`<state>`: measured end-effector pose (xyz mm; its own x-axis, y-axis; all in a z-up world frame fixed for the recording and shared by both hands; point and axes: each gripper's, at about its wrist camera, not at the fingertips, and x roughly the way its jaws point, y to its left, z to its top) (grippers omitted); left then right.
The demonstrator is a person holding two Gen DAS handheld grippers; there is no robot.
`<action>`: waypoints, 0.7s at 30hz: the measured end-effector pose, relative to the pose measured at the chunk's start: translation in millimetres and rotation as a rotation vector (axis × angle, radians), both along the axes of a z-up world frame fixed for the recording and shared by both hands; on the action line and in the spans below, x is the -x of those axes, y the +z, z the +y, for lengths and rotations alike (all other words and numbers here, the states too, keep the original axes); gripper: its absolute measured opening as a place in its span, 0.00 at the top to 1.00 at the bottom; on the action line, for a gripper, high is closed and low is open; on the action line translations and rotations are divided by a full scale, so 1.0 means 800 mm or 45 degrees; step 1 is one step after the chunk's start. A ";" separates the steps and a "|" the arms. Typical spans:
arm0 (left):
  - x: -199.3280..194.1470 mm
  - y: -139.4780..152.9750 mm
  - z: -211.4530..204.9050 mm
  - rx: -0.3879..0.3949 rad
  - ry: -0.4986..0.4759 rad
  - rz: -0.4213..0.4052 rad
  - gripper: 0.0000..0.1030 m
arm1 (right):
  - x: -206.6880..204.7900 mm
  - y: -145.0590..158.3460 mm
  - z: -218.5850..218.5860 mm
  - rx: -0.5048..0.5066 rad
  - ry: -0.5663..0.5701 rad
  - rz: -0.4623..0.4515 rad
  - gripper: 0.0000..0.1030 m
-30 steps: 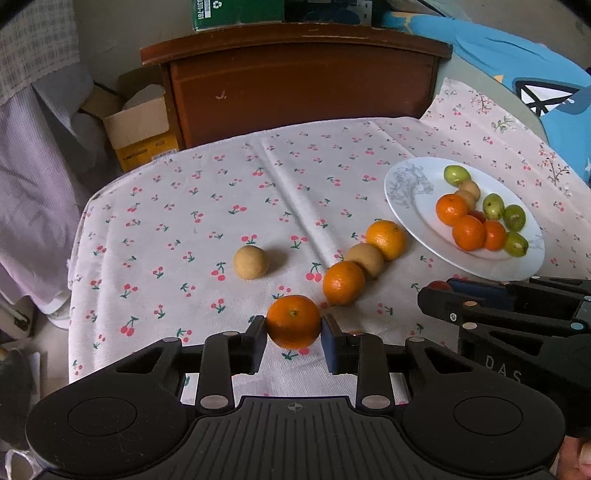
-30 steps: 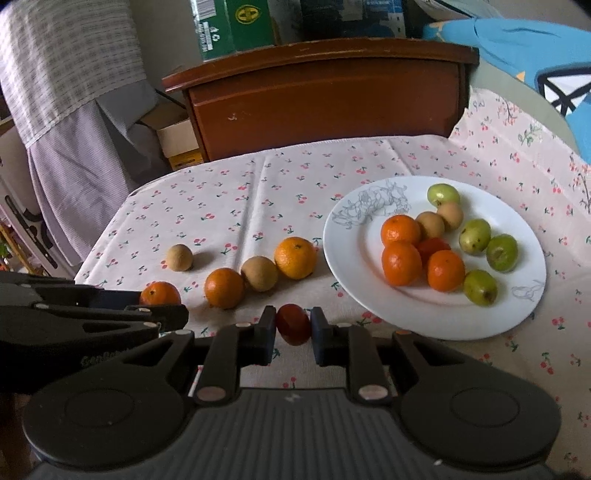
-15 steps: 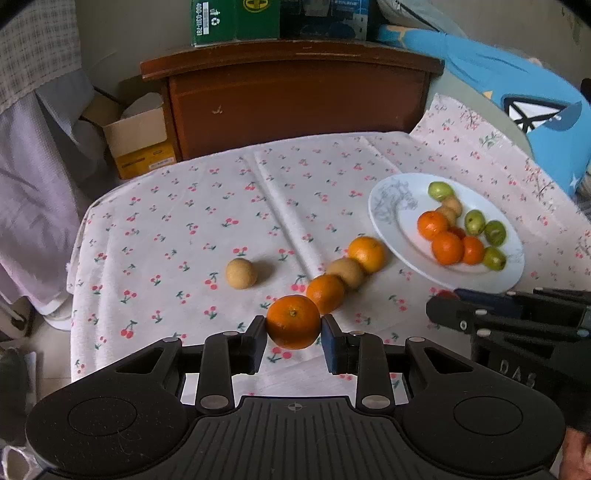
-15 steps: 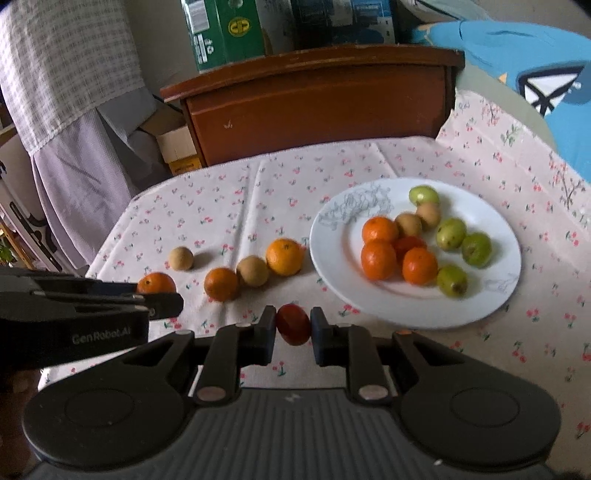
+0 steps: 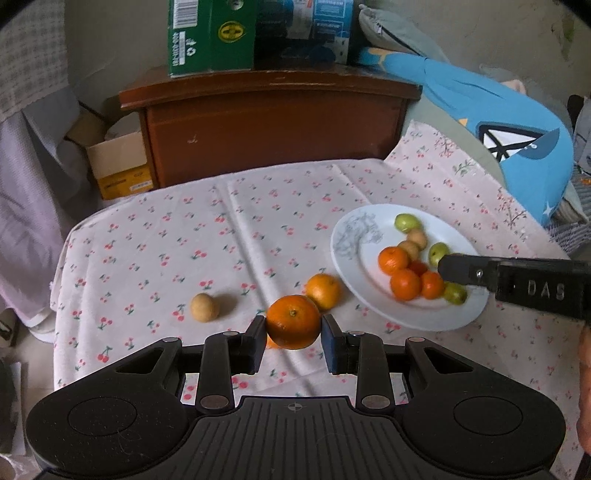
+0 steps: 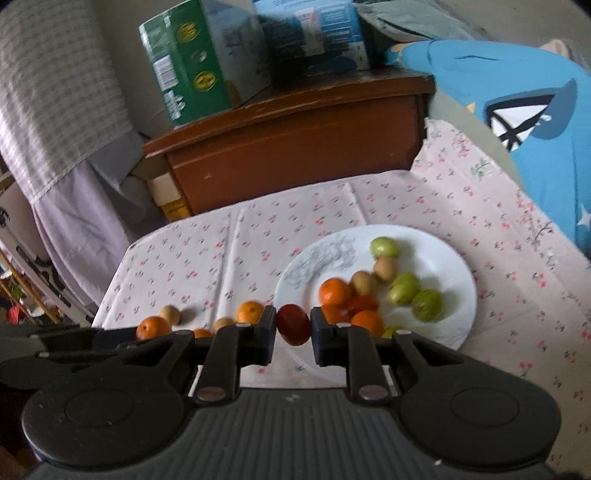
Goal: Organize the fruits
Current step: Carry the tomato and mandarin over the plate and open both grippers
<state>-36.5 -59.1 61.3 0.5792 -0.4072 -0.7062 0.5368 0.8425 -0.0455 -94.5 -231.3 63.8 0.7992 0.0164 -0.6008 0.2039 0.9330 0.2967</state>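
Observation:
My left gripper [image 5: 293, 328] is shut on an orange tangerine [image 5: 293, 320], held above the cherry-print tablecloth [image 5: 221, 236]. My right gripper [image 6: 293, 326] is shut on a small dark red fruit [image 6: 293, 324] at the near left rim of the white plate [image 6: 436, 251]. From the left wrist view the right gripper [image 5: 443, 267] reaches over the plate [image 5: 354, 240] from the right. The plate holds several tangerines, green fruits and brown fruits. On the cloth lie another tangerine [image 5: 324, 291] and a round brown fruit [image 5: 205, 307].
A brown wooden cabinet [image 5: 273, 125] with a green box [image 5: 210, 33] on top stands behind the table. A blue cushion [image 5: 517, 140] lies at the back right. A cardboard box [image 5: 118, 162] sits on the floor to the left, beside hanging cloth.
Both grippers rose with their fruits still held. The right gripper also moved towards the plate, now over its rim. The tangerine and brown fruit near the left gripper are now mostly hidden behind it.

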 end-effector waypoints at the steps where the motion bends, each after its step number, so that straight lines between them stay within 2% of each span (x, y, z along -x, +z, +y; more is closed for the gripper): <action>1: 0.000 0.002 -0.002 0.002 -0.003 -0.002 0.72 | 0.000 0.002 -0.006 -0.005 -0.010 -0.001 0.81; 10: -0.008 0.016 -0.032 0.051 -0.042 -0.011 0.72 | -0.004 0.007 -0.052 -0.076 -0.095 0.005 0.81; 15: -0.023 0.013 -0.047 0.089 -0.057 0.042 0.72 | -0.012 0.002 -0.074 -0.122 -0.138 0.034 0.81; 21: -0.041 0.005 -0.069 0.131 -0.085 0.084 0.72 | -0.023 -0.006 -0.098 -0.238 -0.198 0.053 0.81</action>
